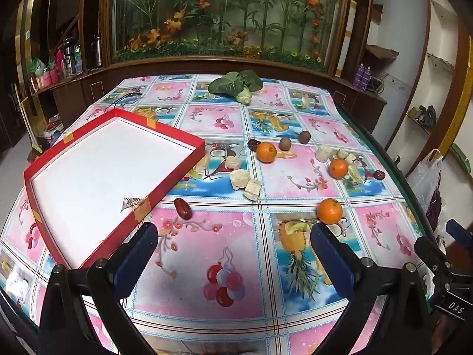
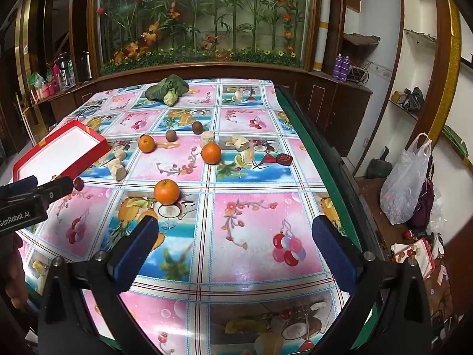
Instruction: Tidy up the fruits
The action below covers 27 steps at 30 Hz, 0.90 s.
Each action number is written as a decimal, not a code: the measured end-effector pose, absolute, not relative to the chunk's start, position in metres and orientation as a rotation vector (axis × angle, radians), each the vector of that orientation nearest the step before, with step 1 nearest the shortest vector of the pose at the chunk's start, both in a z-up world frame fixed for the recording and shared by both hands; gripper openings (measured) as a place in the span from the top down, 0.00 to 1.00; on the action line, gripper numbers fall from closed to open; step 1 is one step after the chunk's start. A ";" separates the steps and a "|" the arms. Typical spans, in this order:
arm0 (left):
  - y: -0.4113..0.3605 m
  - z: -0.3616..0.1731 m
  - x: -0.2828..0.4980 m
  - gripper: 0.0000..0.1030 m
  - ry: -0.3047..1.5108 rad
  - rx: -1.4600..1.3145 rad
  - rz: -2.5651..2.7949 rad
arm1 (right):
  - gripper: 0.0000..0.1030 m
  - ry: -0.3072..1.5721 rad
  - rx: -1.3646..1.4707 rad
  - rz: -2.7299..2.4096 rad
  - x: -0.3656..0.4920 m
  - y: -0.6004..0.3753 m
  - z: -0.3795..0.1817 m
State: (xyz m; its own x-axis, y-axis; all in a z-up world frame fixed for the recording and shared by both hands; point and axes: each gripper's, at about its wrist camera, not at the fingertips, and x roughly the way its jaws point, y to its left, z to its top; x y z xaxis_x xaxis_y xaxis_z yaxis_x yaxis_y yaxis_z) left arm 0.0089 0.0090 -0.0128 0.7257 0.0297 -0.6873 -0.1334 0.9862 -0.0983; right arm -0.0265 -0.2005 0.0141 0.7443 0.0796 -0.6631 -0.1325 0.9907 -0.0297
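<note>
A red tray with a white floor [image 1: 97, 174] lies empty at the table's left, its corner in the right wrist view [image 2: 62, 148] too. Three oranges sit on the cloth: near [image 1: 330, 211] [image 2: 166, 191], middle [image 1: 338, 168] [image 2: 211, 153], far [image 1: 266, 152] [image 2: 146, 143]. Two brown round fruits [image 1: 285, 143] [image 1: 304, 137], dark red dates [image 1: 183, 208] [image 1: 378, 174] and pale banana chunks [image 1: 240, 179] [image 1: 322, 152] lie scattered. My left gripper [image 1: 235, 233] hovers open over bare cloth, the near orange just beyond its right finger. My right gripper [image 2: 235, 230] is open and holds nothing.
A leafy green vegetable [image 1: 236, 84] [image 2: 167, 88] lies at the table's far edge. A wooden cabinet with a glass plant display stands behind. The table's green right edge [image 2: 319, 148] drops to a floor with a plastic bag [image 2: 405, 183] and clutter.
</note>
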 end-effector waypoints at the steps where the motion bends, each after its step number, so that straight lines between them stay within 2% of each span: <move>1: 0.009 -0.014 0.010 0.01 0.757 -0.143 0.091 | 0.00 0.725 -0.075 0.116 -0.024 -0.200 0.013; 27: 0.018 -0.023 0.016 0.01 0.778 -0.158 0.111 | 0.00 0.718 -0.050 0.146 -0.020 -0.196 0.011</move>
